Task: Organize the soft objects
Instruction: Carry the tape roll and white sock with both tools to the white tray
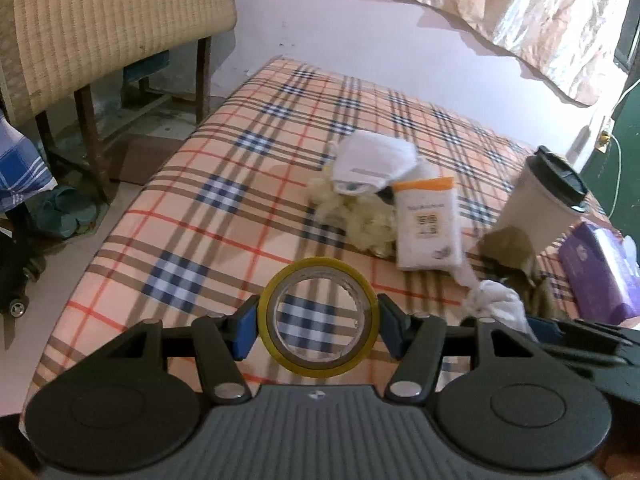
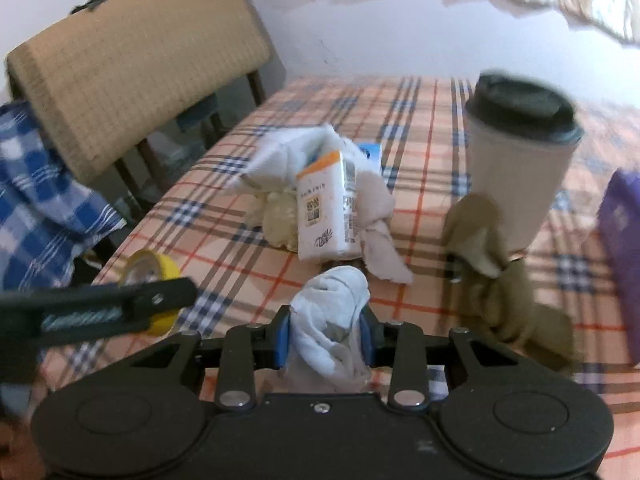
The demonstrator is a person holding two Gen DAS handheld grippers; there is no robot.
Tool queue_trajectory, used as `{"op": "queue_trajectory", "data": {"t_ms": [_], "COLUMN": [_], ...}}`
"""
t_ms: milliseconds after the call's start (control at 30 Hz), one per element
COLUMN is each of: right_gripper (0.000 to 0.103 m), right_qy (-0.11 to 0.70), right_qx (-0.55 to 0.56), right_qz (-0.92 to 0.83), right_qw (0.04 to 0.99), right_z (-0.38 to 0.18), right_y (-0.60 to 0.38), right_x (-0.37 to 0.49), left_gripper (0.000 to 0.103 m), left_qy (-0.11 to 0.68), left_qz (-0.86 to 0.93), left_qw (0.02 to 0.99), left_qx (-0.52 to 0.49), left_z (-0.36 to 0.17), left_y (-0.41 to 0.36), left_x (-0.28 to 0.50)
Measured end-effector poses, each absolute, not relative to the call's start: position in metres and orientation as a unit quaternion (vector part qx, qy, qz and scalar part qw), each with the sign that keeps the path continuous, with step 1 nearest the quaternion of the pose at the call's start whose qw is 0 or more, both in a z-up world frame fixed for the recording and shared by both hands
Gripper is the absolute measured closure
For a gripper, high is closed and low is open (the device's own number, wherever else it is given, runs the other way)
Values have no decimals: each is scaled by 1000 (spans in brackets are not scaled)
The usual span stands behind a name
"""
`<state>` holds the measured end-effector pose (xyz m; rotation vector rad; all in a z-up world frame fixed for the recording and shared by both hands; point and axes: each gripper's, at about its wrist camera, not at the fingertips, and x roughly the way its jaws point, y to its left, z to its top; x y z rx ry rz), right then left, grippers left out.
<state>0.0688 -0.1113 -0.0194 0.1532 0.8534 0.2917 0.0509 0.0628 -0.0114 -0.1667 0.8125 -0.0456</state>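
Lying across the desk (image 1: 224, 184): plaid cloth (image 2: 248, 240). Standing at right: lidded paper cup (image 2: 516, 176), olive rag (image 2: 480, 240) touching its base. Sitting mid-desk: white tissue pack (image 1: 426, 226) against a face mask (image 1: 372, 164). Clamping yellow tape roll (image 1: 318, 316): left gripper (image 1: 318, 326). Pinching white knotted cloth (image 2: 330, 320) near the front edge: right gripper (image 2: 324, 338).
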Motion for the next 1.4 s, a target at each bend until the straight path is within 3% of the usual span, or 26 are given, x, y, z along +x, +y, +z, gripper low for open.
{"op": "queue_trajectory", "data": {"t_ms": [467,1400], "right_gripper": [61,61], "right_qy": [371,339], "right_qx": [54,57], "right_qz": [159,141], "right_qw": [913,929], "right_z": [21,49], "right_y": [-139,-175], "right_x": [42,41], "left_gripper": [41,41], "left_qy": [384,383], "left_qz": [-23,-52], "left_qw": [921,921], "left_qx": [-66,-49], "left_z": [13,34], "left_y": [31,-14], "left_x": [35,45]}}
